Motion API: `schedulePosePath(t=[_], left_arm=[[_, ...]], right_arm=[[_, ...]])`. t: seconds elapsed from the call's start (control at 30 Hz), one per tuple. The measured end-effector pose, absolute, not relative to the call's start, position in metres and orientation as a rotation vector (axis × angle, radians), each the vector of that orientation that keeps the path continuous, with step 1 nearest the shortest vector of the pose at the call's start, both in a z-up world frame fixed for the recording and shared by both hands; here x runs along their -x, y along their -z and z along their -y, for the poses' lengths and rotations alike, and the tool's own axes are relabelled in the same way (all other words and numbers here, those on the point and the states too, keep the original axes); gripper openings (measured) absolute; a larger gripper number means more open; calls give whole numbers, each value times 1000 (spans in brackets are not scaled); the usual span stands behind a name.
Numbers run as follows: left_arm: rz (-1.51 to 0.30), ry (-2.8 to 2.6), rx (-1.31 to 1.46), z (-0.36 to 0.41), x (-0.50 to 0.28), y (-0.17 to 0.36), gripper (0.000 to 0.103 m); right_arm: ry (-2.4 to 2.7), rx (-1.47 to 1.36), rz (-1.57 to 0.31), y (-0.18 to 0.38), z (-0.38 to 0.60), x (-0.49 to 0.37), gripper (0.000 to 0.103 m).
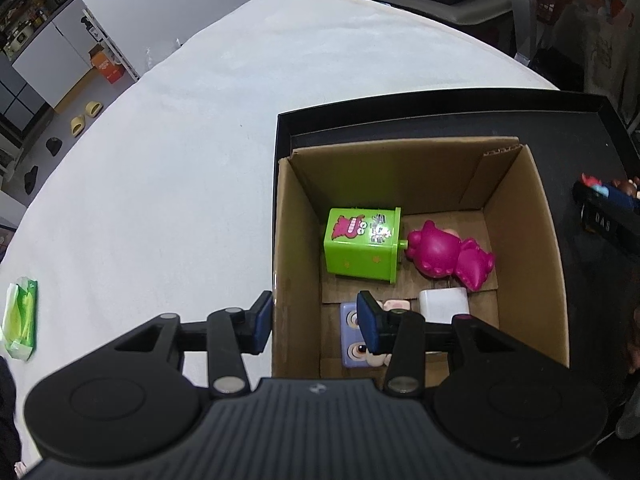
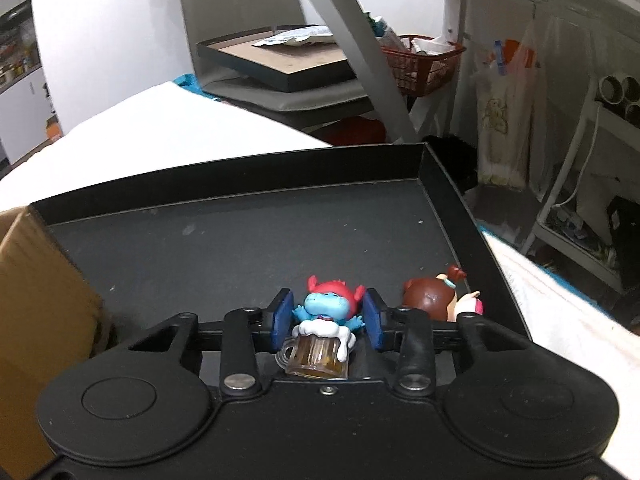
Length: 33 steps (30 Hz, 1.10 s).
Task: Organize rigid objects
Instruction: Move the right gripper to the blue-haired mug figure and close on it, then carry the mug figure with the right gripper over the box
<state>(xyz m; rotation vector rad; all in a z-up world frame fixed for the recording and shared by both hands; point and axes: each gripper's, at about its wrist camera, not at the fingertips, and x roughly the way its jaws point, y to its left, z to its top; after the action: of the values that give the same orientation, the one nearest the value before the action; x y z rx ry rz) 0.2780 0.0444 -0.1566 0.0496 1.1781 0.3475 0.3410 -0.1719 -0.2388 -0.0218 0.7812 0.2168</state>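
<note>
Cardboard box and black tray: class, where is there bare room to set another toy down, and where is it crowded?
Free: the box's far floor strip behind the green cube and pink figure; the tray's wide floor beyond the blue figure. Crowded: the box's near floor, where the white block and lilac toy lie.

The left gripper (image 1: 316, 320) hangs with its jaws spread wide, one blue pad (image 1: 262, 320) on either side of the near-left wall of the cardboard box (image 1: 520, 240): one outside, one over the inside. Nothing sits between them. The right gripper (image 2: 327, 320) is low over the black tray (image 2: 240, 232), toward its near-right corner, its two blue pads (image 2: 280, 322) flanking a blue figure with a beer mug (image 2: 324, 320), close against its sides; whether they press it I cannot tell.
</note>
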Motion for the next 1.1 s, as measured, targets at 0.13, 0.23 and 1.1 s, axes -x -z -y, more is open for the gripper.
schedulePosePath(t=[0.13,0.23,1.1], left_arm=[[-1172,-342,-49,-44,-275,155,43],[-1169,-336,-40,-45,-271,154,43],[-1108,-268,54,-54,-218,138,43]], right_arm=[[-230,13,-795,234,174,-333,36],[-240,4,-791,225,176,-324,36],[-285,29,-726,159,177,-263,36]])
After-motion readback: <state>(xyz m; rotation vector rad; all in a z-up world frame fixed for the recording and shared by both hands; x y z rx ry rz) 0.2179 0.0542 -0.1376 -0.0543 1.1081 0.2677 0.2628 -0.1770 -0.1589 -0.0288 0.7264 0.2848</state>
